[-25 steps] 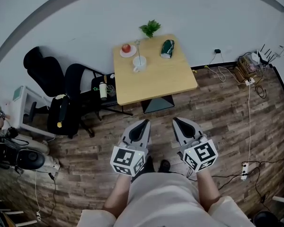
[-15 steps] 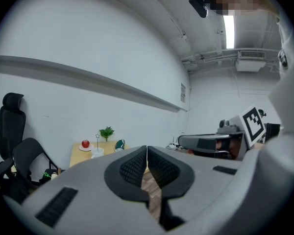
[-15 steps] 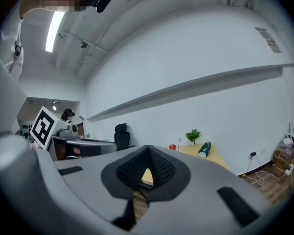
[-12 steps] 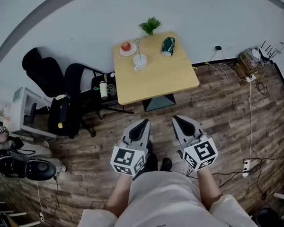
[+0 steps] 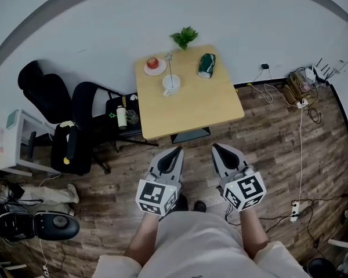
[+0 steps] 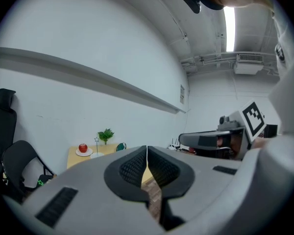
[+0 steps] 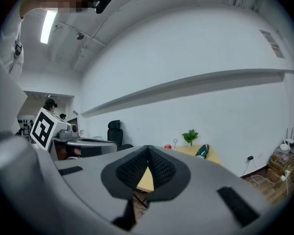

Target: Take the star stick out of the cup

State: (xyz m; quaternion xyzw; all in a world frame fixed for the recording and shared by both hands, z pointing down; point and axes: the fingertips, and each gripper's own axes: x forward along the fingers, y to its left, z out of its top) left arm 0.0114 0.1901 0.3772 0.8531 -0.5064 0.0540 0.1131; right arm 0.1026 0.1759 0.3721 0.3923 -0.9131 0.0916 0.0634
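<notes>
A thin stick with a star (image 5: 169, 63) stands upright in a white cup (image 5: 170, 85) on the far left part of a small wooden table (image 5: 191, 103). The star stick (image 6: 96, 143) also shows small in the left gripper view, and the star stick (image 7: 175, 142) in the right gripper view. My left gripper (image 5: 177, 149) and right gripper (image 5: 216, 147) are held side by side above the wood floor, well short of the table. Both are shut with nothing between the jaws. The left gripper (image 6: 147, 148) and right gripper (image 7: 148, 147) point toward the table.
On the table are a red apple on a plate (image 5: 154, 63), a potted plant (image 5: 184, 37) and a green object (image 5: 206, 63). Black office chairs (image 5: 75, 114) stand left of the table. Cables and a power strip (image 5: 301, 94) lie by the right wall.
The table sits slightly lower and larger in the head view, and the chairs have slid left. Both grippers stay shut in the same pose.
</notes>
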